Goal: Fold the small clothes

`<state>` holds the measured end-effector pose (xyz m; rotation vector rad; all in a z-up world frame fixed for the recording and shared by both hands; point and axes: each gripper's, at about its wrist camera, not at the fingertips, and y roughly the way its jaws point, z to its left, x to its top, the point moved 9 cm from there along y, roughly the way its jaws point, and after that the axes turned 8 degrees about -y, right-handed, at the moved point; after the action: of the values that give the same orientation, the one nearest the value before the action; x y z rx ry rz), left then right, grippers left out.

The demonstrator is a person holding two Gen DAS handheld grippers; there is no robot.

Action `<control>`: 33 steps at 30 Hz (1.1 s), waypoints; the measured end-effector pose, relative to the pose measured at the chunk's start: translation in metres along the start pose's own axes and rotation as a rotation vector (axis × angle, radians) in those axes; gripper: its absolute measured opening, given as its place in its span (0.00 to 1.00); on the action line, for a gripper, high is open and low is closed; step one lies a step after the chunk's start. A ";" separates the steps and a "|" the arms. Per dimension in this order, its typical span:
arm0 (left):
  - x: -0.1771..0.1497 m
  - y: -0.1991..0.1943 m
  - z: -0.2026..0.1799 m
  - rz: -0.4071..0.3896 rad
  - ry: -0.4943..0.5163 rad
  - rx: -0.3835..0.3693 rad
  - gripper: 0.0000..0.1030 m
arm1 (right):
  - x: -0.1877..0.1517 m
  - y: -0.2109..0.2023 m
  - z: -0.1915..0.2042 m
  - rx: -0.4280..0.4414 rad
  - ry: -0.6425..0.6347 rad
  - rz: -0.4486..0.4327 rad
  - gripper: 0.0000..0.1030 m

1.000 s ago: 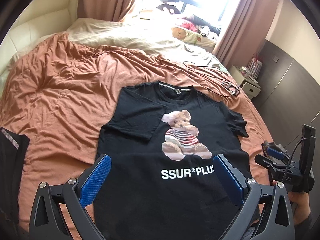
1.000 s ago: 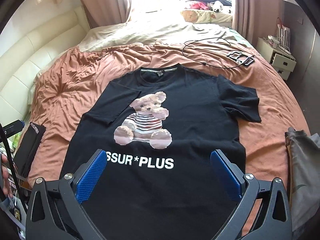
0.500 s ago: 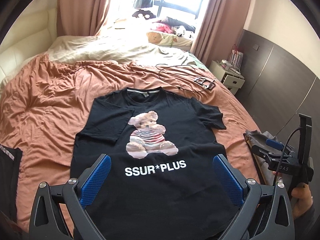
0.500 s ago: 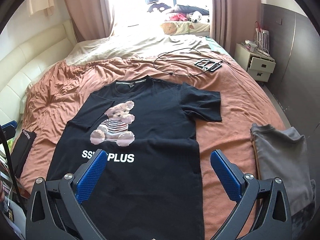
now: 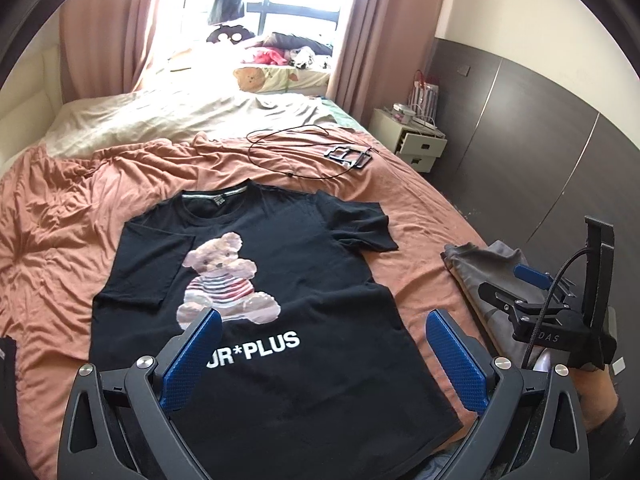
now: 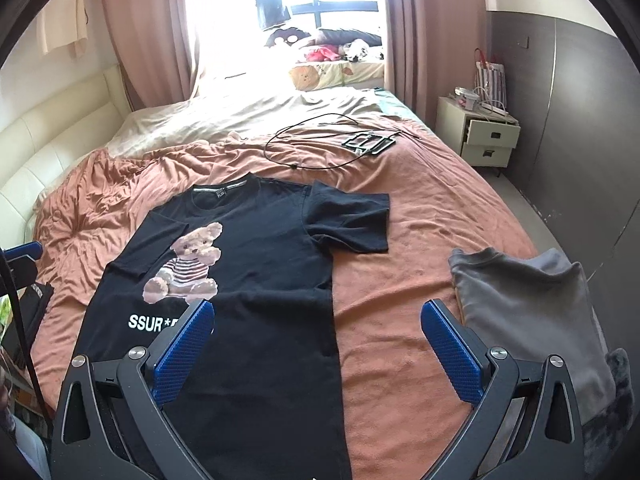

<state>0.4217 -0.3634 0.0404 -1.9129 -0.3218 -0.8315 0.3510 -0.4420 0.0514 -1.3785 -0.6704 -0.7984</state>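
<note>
Black bear-print T-shirt [image 5: 280,280] flat on bed [image 6: 420,208], left sleeve folded in; both jaws apart, empty. Next likely: grip right sleeve [image 6: 352,220].

One black T-shirt [image 6: 256,280], one grey garment [image 6: 528,304], two tools [image 5: 324,354] [image 6: 320,344]
</note>
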 end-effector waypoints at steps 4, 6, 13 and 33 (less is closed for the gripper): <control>0.002 0.023 -0.018 0.016 0.024 -0.026 0.99 | 0.000 0.009 -0.015 -0.025 -0.002 -0.009 1.00; 0.003 0.034 -0.024 0.023 0.041 -0.025 0.99 | 0.000 0.019 -0.022 -0.017 0.016 0.000 1.00; 0.017 0.075 -0.032 0.047 0.051 -0.060 0.99 | 0.007 0.058 -0.046 0.010 0.084 0.033 1.00; 0.053 0.233 -0.014 0.181 0.029 -0.125 0.72 | 0.053 0.210 -0.112 0.072 0.212 0.140 0.74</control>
<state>0.5820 -0.4935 -0.0799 -2.0095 -0.0786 -0.7721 0.5477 -0.5552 -0.0373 -1.2409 -0.4285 -0.7881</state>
